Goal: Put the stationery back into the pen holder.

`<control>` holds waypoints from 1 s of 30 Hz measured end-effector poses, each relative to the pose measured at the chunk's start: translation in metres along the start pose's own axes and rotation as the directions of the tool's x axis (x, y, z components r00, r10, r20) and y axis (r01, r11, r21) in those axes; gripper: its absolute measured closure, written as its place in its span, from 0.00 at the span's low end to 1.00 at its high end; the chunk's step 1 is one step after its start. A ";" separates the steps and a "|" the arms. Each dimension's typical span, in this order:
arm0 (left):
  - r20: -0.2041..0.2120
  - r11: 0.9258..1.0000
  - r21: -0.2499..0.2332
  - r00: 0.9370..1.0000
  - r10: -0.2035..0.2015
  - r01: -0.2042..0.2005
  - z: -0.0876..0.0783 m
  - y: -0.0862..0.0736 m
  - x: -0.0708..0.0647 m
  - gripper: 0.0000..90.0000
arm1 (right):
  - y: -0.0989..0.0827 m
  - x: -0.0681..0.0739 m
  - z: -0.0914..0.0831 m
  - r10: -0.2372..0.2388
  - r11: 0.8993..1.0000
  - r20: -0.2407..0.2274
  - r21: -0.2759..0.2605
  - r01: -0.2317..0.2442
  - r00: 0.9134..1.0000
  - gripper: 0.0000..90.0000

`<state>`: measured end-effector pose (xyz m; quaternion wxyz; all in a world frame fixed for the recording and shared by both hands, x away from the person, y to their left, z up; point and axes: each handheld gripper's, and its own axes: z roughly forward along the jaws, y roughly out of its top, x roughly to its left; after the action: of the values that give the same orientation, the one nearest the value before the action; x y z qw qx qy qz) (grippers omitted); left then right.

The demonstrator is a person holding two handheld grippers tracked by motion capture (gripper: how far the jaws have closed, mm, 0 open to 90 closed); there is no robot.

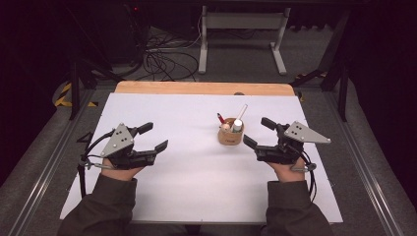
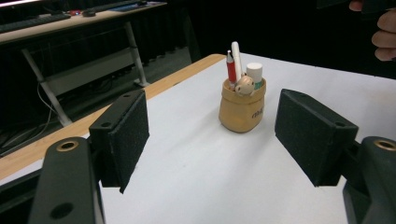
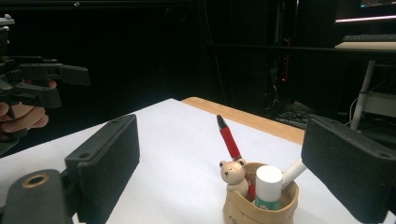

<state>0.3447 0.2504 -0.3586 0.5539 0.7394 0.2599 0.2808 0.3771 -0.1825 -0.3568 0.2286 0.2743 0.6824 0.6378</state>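
A tan holder cup (image 1: 230,136) stands on the white sheet, right of centre. In it are a red pen (image 3: 229,140), a white pen (image 2: 236,58), a white-capped glue stick (image 3: 268,186) and a small bear figure (image 3: 232,174). My left gripper (image 1: 155,136) rests low at the left, open and empty, and the cup (image 2: 241,109) stands well beyond its pads (image 2: 125,135). My right gripper (image 1: 256,131) sits just right of the cup, open. Its pads (image 3: 108,161) stand wide on either side of the cup (image 3: 259,205) without touching it.
The white sheet (image 1: 196,167) covers a wooden table whose far edge (image 1: 196,87) shows. Beyond it stand a white desk frame (image 1: 241,29) and floor cables (image 1: 162,59). Metal rails (image 1: 49,162) run along both sides. The left gripper (image 3: 74,87) appears far left in the right gripper view.
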 end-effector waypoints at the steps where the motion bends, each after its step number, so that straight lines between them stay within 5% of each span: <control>1: -0.001 1.000 -0.004 1.000 -0.001 0.001 -0.001 0.000 0.001 0.30 | 0.000 0.000 -0.001 -0.002 1.000 0.004 0.000 0.002 1.000 0.14; 30: -0.055 0.998 -0.040 0.998 -0.043 0.041 -0.039 -0.008 0.016 0.29 | 0.002 -0.008 -0.025 -0.005 0.999 0.058 -0.037 0.007 0.998 0.14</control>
<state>0.3279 0.2896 -0.3558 0.5665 0.7148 0.2853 0.2945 0.3663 -0.2061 -0.3533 0.2552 0.2861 0.6644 0.6415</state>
